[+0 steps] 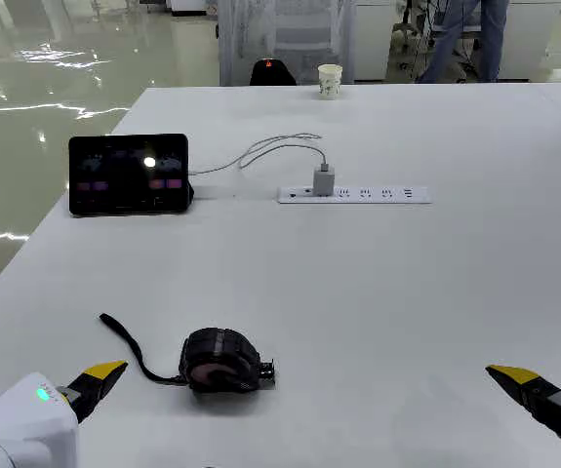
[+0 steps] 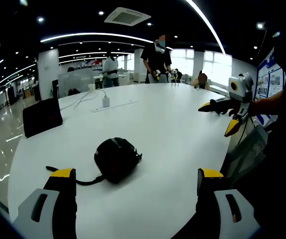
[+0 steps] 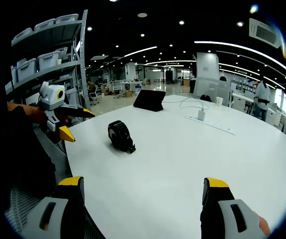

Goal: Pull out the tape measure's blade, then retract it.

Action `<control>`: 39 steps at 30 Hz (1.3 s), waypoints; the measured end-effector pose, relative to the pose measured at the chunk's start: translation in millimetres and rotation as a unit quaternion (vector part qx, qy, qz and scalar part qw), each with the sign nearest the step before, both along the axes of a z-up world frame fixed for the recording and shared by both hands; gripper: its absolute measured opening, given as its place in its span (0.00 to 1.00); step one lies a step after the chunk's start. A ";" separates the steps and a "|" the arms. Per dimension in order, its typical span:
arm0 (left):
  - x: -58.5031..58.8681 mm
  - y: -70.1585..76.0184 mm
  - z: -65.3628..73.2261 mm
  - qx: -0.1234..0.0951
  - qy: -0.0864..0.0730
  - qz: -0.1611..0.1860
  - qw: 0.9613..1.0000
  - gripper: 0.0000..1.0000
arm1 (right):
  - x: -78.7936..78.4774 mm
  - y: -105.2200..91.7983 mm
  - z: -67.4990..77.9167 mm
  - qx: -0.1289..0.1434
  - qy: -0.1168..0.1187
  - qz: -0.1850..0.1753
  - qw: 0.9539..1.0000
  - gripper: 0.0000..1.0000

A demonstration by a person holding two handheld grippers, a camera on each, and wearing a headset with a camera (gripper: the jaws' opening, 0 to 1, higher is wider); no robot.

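Observation:
A black tape measure [image 1: 223, 361] lies on the white table [image 1: 378, 283] near its front edge, its black wrist strap [image 1: 124, 336] trailing to the left and its blade tip facing right. The blade is fully wound in. My left gripper [image 1: 102, 371] hovers just left of the strap, open with nothing in it. In the left gripper view the tape measure [image 2: 117, 158] sits ahead between the wide-apart jaws of the left gripper [image 2: 137, 174]. My right gripper [image 1: 514, 376] is far off to the right, open and empty. The right gripper view shows the tape measure [image 3: 121, 134] well ahead.
A dark tablet [image 1: 129, 174] stands at the back left. A white power strip [image 1: 353, 194] with a charger and cable lies mid-table. A paper cup [image 1: 330, 80] sits at the far edge. People stand beyond the table.

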State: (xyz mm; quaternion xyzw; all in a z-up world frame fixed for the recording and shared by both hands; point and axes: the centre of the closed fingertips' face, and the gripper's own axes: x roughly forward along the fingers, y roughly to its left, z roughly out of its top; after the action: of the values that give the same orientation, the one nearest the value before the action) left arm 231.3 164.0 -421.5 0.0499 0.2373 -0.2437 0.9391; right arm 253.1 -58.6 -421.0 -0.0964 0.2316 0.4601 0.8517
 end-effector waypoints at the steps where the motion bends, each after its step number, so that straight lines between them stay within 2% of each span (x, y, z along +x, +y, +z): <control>1: -0.1 0.0 0.0 0.000 0.000 0.000 1.000 0.99 | -0.2 0.1 -0.1 0.000 0.000 0.000 1.000 0.99; 28: 2.0 1.2 -0.3 0.002 -0.001 -0.005 1.000 0.99 | -2.9 1.3 -0.8 -0.004 0.002 0.007 1.000 0.99; 30: 2.3 0.7 -0.5 0.001 -0.001 -0.008 1.000 0.99 | -1.5 1.2 -0.2 -0.003 -0.005 0.009 1.000 0.99; 39: 6.0 1.9 0.2 0.006 -0.003 -0.012 1.000 0.99 | 0.5 1.1 -1.7 -0.002 0.002 0.009 1.000 0.99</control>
State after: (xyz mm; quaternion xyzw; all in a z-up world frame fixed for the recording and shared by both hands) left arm 237.3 165.9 -421.3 0.0587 0.2347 -0.2532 0.9367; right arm 253.5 -57.5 -422.7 -0.0996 0.2334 0.4677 0.8467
